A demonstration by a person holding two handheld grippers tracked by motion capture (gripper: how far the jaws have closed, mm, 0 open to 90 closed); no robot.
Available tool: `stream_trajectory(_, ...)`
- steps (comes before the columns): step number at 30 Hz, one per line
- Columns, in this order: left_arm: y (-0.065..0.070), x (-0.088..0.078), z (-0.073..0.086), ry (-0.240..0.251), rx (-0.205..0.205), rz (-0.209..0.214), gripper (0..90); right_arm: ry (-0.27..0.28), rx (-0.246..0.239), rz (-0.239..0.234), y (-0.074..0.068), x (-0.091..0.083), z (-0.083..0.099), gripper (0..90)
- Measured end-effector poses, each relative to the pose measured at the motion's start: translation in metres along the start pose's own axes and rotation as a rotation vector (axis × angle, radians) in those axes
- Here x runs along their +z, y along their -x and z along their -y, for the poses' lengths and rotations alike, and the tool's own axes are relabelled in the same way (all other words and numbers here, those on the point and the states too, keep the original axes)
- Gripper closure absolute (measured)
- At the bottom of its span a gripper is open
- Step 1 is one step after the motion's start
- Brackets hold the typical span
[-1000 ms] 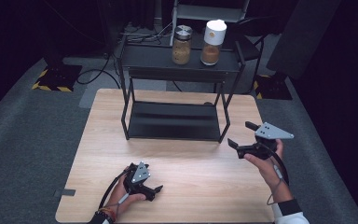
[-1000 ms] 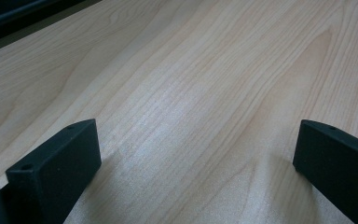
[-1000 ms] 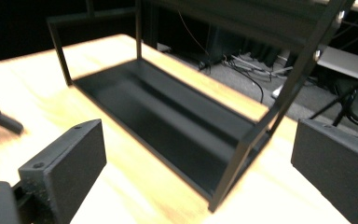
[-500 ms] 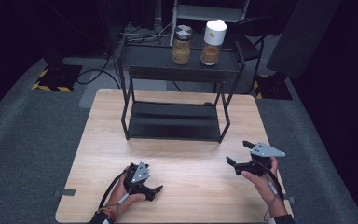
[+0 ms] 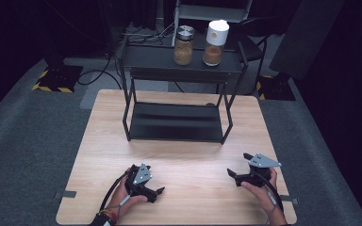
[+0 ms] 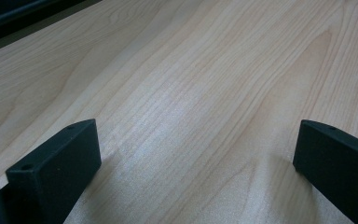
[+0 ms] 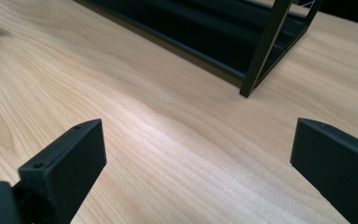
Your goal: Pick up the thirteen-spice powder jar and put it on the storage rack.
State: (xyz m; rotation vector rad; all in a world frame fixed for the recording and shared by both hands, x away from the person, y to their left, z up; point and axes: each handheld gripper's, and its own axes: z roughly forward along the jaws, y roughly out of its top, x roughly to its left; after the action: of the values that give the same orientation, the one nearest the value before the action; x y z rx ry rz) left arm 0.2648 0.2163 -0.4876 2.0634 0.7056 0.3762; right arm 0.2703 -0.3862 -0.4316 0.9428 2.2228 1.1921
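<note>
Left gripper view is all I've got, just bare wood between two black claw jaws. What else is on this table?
Observer: A black two-tier rack stands on the far half of the table; the high view shows it whole.
Operator: Anything on the rack?
Observer: Two jars on its top shelf, side by side: a silver-lidded jar and a white-capped jar, both holding brown contents.
Operator: Where is the other claw?
Observer: The right claw sits low over the table's near right corner, jaws apart with nothing between them, pointing left.
Operator: And mine?
Observer: The left claw is at the near edge, left of centre, open and empty too.
</note>
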Motion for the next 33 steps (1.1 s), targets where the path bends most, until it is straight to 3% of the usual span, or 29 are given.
stream_trajectory(17, 0.0, 0.0, 0.0, 0.0, 0.0, 0.0, 0.0, -0.066, 0.057, -0.038, 0.0, 0.01, 0.023, 3.7)
stream_trajectory(33, 0.0, 0.0, 0.0, 0.0, 0.0, 0.0, 0.0, -0.113, 0.098, -0.05, 0.004, 0.013, 0.031, 3.8)
